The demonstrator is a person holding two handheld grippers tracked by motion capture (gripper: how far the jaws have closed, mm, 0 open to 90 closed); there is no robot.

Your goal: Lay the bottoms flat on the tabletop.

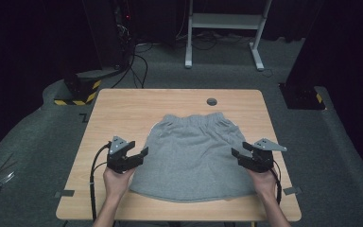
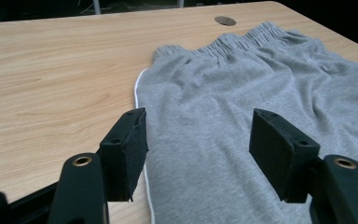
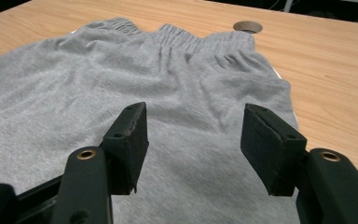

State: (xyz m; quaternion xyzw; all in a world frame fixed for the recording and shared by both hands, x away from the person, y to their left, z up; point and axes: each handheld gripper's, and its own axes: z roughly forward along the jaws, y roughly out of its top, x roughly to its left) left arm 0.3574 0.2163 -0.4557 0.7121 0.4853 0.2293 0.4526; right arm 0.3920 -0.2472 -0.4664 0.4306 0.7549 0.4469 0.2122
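Wood table: grey shorts flat btwn left gripper & right gripper, both jaws wide, nothing held.

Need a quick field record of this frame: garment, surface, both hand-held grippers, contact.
garment: grey shorts, spread flat, elastic waistband at the far side, hem toward the person
surface: wooden table, round cable hole beyond the waistband
left hand-held gripper: open, at the shorts' left edge, over the white side trim
right hand-held gripper: open, at the shorts' right edge
contact: nothing between either pair of jaws; whether they touch the cloth, cannot tell
fold state: not yet folded
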